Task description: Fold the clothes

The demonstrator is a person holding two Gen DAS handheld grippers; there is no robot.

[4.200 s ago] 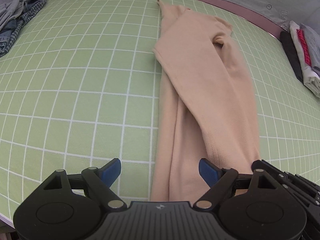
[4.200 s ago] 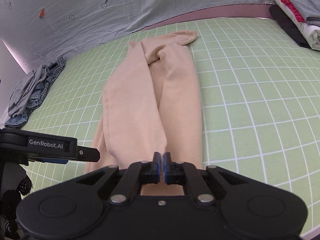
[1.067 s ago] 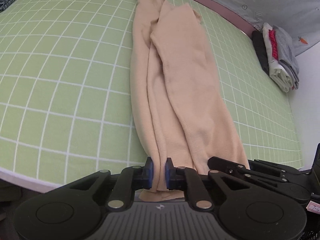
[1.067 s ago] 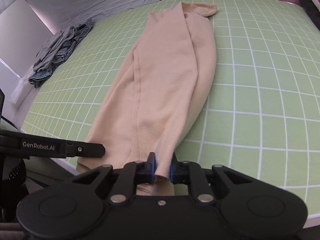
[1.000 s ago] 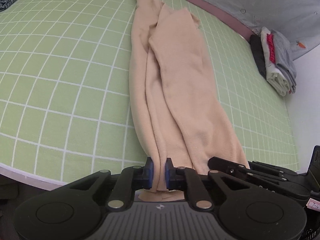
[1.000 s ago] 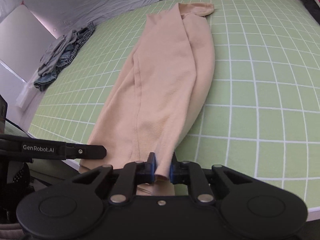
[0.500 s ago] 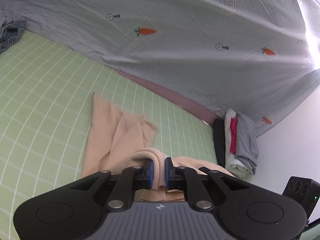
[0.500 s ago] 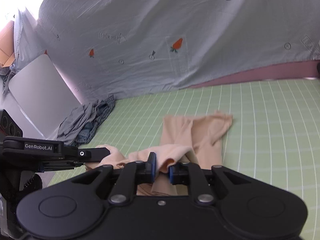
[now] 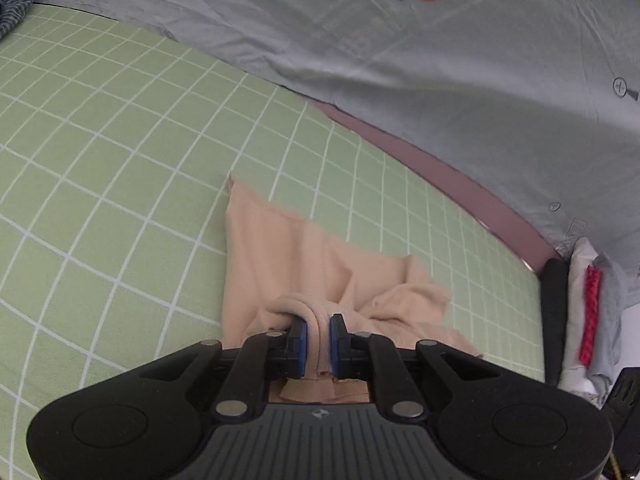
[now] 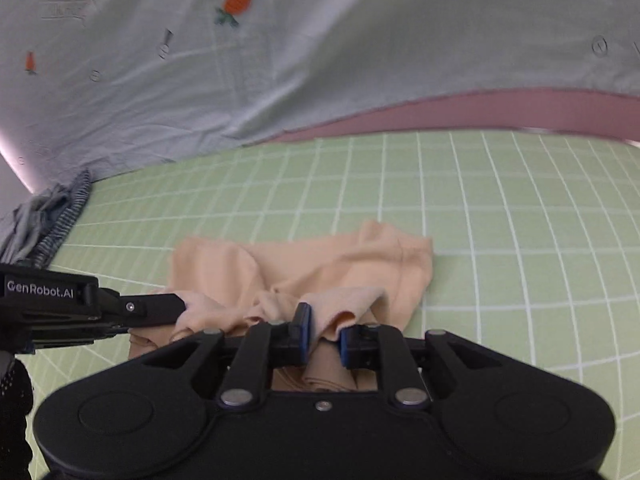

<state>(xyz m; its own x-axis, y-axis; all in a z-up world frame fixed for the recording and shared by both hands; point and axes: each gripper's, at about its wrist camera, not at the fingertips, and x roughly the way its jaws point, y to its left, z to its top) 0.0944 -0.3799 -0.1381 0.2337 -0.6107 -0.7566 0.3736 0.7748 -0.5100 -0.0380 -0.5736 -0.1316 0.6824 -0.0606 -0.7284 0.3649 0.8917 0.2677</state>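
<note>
A peach-coloured garment (image 9: 320, 264) lies doubled over on a green mat with a white grid (image 9: 100, 184), its far hem flat on the mat and its near end lifted and carried over the lower layer. The left gripper (image 9: 318, 338) has its jaws clenched on a bunched fold of the near edge, the fabric looping up over the blue pads (image 9: 299, 340). The right gripper (image 10: 324, 332) grasps another fold of the same edge, cloth pinched between its jaws; in the right wrist view the left gripper reaches in from the left, touching the garment. A grey sheet printed with carrots (image 10: 320, 52) hangs behind the mat, with a strip of mauve surface (image 10: 500, 110) showing under its lower edge. At the far left of the mat lies a heap of grey and striped clothes (image 10: 44, 220); at the right edge, in the left wrist view, sits a stack of folded clothes (image 9: 588, 312).
</note>
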